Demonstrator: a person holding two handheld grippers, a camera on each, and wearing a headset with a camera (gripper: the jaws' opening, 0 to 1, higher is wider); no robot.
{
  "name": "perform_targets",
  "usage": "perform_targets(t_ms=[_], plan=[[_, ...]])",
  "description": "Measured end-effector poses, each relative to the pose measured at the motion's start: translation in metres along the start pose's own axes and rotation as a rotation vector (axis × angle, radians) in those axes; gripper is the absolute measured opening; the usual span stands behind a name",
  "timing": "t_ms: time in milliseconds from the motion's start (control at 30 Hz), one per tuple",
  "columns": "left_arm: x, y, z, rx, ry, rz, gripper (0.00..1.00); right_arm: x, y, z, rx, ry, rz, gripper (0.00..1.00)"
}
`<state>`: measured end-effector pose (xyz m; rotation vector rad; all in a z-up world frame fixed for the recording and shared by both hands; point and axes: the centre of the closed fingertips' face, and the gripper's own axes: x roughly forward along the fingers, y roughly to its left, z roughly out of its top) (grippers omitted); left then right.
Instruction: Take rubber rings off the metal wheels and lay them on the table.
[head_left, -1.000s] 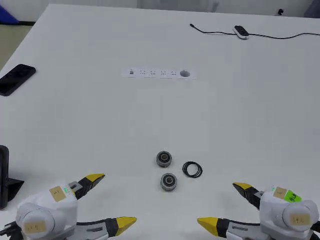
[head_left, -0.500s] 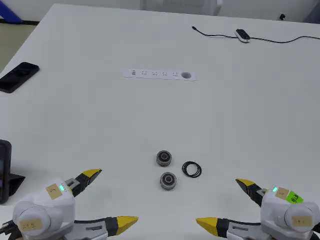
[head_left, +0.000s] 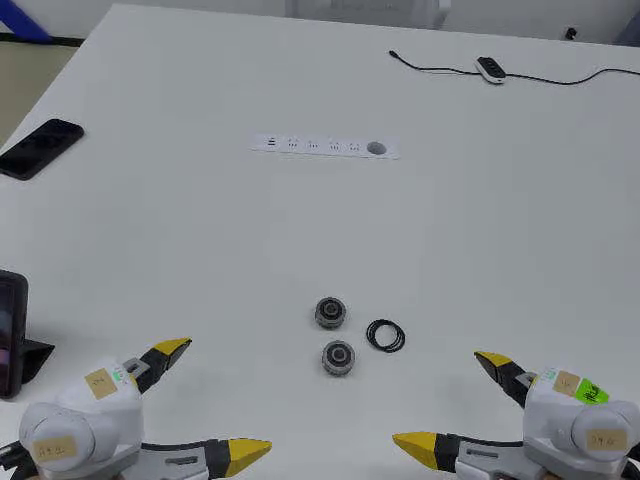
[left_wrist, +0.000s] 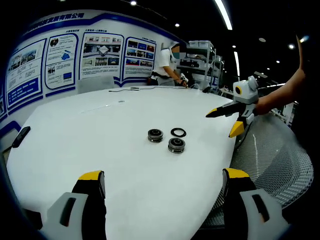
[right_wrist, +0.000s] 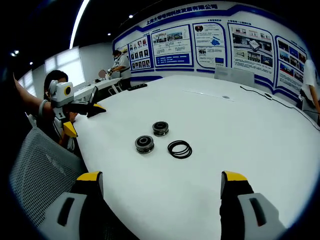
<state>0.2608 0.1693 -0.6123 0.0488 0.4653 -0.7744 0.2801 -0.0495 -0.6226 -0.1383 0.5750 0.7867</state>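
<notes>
Two small metal wheels sit near the table's front: the far wheel (head_left: 330, 312) (left_wrist: 155, 135) (right_wrist: 160, 128) and the near wheel (head_left: 338, 357) (left_wrist: 176, 145) (right_wrist: 144, 144). Black rubber rings (head_left: 385, 335) (left_wrist: 178, 132) (right_wrist: 179, 149) lie flat in a small pile just right of them. My left gripper (head_left: 210, 400) (left_wrist: 162, 177) (right_wrist: 82, 120) is open at the front left, well short of the wheels. At the front right my right gripper (head_left: 450, 400) (right_wrist: 160, 177) (left_wrist: 225, 120) stands open, holding nothing.
A white power strip (head_left: 324, 147) lies mid-table. A black phone (head_left: 40, 148) rests at the left edge, a dark stand (head_left: 12, 345) nearer on the left. A black cable with a remote (head_left: 490, 68) runs along the far right. A mesh chair (left_wrist: 272, 160) stands by the table.
My left gripper has drawn back slightly toward the front left. The right gripper has barely moved. The wheels and rings lie as before; the head camera shifted a little.
</notes>
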Motion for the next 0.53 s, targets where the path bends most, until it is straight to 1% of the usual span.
perform_targets(t_ms=[200, 533], plan=[[-0.0011, 0.0022, 0.0011, 0.001, 0.002, 0.009, 1.00, -0.0009, -0.0019, 0.0010, 0.018, -0.008, -0.008, 0.99], [-0.0007, 0.0031, -0.0035, -0.006, 0.022, 0.006, 1.00, 0.0005, -0.0020, -0.0017, 0.025, -0.002, -0.010, 0.99]])
